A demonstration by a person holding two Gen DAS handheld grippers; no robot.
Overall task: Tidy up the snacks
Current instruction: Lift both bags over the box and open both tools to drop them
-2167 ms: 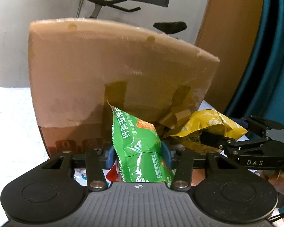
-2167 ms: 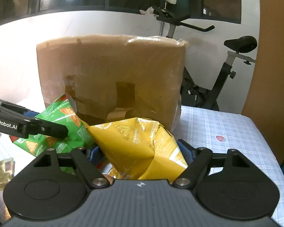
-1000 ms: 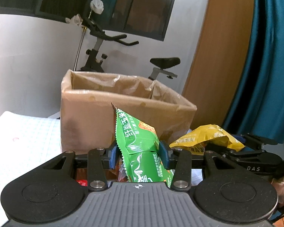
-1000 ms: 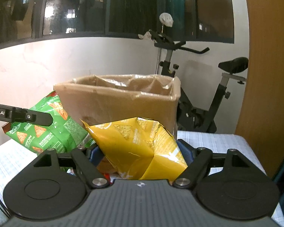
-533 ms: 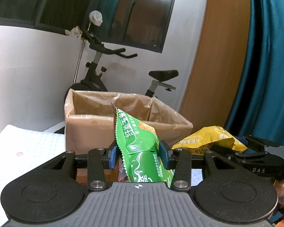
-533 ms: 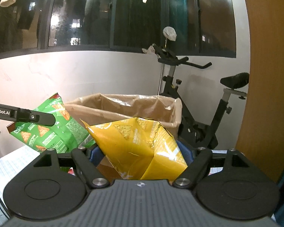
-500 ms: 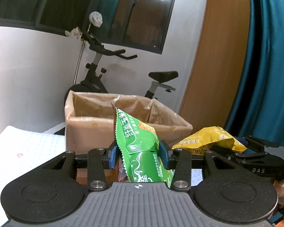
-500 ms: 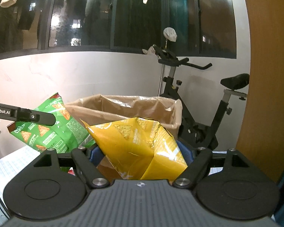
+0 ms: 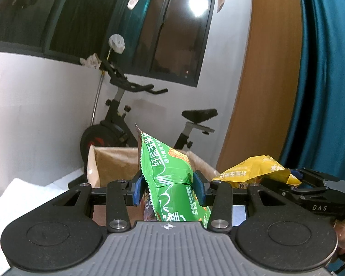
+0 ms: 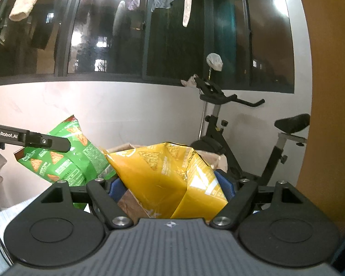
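Above the box (image 9: 112, 161), each gripper carries a snack: the left gripper (image 9: 170, 187) pinches a green bag (image 9: 172, 177) between its fingers, and the right gripper (image 10: 172, 188) clamps a yellow bag (image 10: 170, 179). Both bags hang near the box's open top. To drop them cleanly, I'd carry each fully past the near wall before letting go, one after the other. The left gripper reads "GenRobot.AI", the right "DAS"; the green bag bears Chinese print.
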